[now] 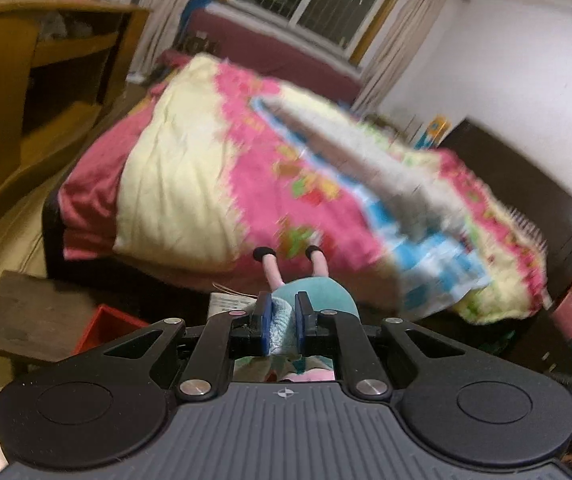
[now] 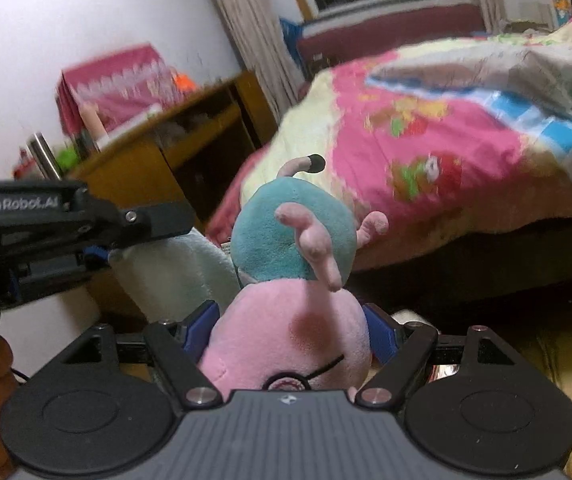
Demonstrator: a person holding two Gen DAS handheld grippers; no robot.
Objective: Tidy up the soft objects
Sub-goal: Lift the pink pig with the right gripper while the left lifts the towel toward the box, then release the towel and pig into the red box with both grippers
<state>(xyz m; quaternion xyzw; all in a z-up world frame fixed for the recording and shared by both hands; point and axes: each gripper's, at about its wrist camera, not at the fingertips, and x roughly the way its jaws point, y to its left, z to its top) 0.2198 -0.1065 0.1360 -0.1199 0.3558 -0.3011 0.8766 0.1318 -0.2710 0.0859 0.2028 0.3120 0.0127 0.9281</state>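
Right gripper [image 2: 291, 330] clamps the plush pig [image 2: 286, 340] by its head; left gripper [image 1: 282, 320] pinches pale blue cloth [image 1: 282, 328] — its source hidden; bed [image 1: 246, 168] blurred.

left tool [image 1: 282, 316] | clamps plush doll [image 1: 309, 292] | quilted bed [image 1: 190, 168] beyond

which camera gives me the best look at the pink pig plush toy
The right wrist view. There the plush toy fills the centre: pink head clamped between the right gripper pads, teal body, arms, one black-tipped leg. The left wrist view shows only its teal body, two legs, and pale blue cloth pinched by the left gripper.
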